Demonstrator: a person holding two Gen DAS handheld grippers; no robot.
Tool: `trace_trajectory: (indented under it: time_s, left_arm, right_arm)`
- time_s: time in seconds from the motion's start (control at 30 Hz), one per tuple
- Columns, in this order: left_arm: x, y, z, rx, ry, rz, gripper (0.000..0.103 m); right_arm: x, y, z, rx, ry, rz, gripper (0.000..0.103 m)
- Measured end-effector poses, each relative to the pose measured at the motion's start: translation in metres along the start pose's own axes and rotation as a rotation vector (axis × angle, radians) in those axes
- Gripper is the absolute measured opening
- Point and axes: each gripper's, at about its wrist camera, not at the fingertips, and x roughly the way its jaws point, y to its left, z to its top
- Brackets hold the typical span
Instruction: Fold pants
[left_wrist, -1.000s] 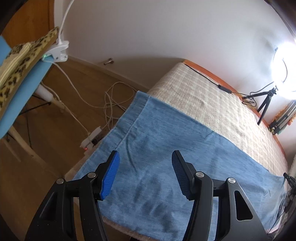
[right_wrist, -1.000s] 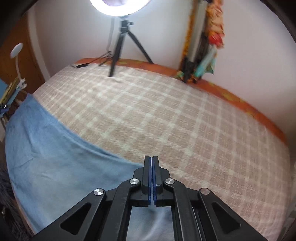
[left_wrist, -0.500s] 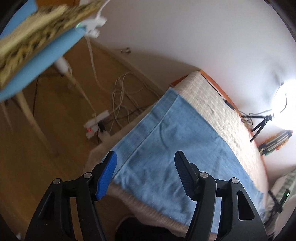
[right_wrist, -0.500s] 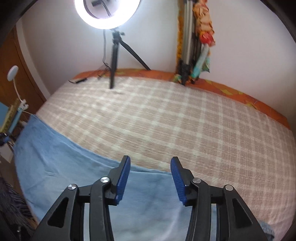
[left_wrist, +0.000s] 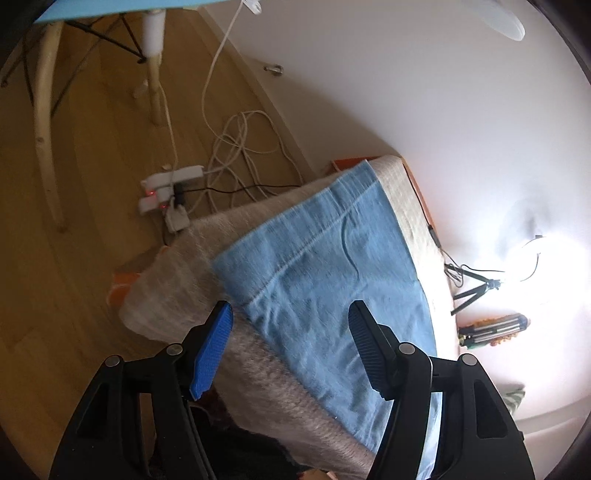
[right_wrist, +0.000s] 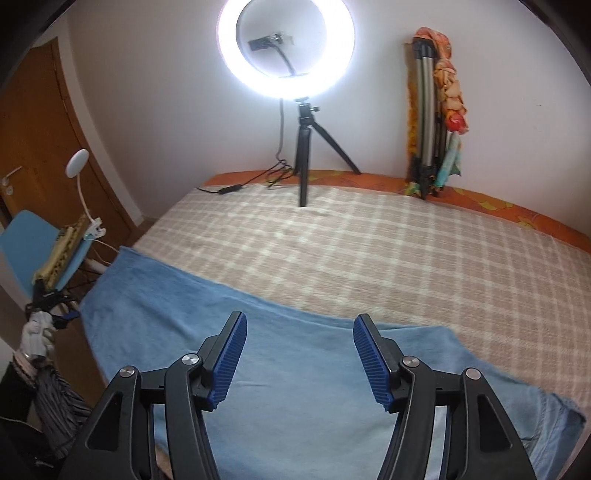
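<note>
Light blue denim pants (right_wrist: 295, 369) lie flat in a long band along the near edge of a bed with a beige checked blanket (right_wrist: 369, 251). My right gripper (right_wrist: 300, 318) hovers above the middle of the pants. Its jaws are opening and nothing is between the blue pads. In the left wrist view one end of the pants (left_wrist: 325, 266), with a stitched seam across it, reaches the bed's corner. My left gripper (left_wrist: 290, 308) hangs open over that end, above the pants' near edge, touching nothing.
A lit ring light (right_wrist: 286, 48) on a small tripod stands at the bed's far side, with a folded tripod (right_wrist: 432, 122) draped in orange cloth to its right. Left of the bed are a blue chair (right_wrist: 22, 251), power strips (left_wrist: 166, 188) and loose cables on the wooden floor.
My right gripper went from shut to wide open and pulled up and back from the cloth. My left gripper rolled and swung toward the bed's corner, staying open.
</note>
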Motion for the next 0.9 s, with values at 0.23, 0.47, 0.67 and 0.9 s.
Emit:
trace_trajectory:
  time_s: [0.23,0.47,0.67,0.9]
  left_arm:
    - [0.005,-0.006,0.000,0.010,-0.018,-0.049,0.063]
    - [0.013,-0.007,0.005,0.015,-0.044,-0.020,0.063]
    - [0.024,-0.024,0.010,0.094,-0.094,0.066,0.016]
    - [0.015,-0.065,-0.006,0.325,-0.196,0.095,0.012]
  right_arm:
    - [-0.005,0.017,-0.001,-0.013,-0.005,-0.001,0.063]
    - [-0.006,0.026,-0.001,-0.011,-0.002,0.008,0.063]
    - [-0.002,0.040,0.000,-0.033,0.003,0.013,0.063]
    - [0.007,0.060,-0.006,-0.055,0.034,0.029,0.063]
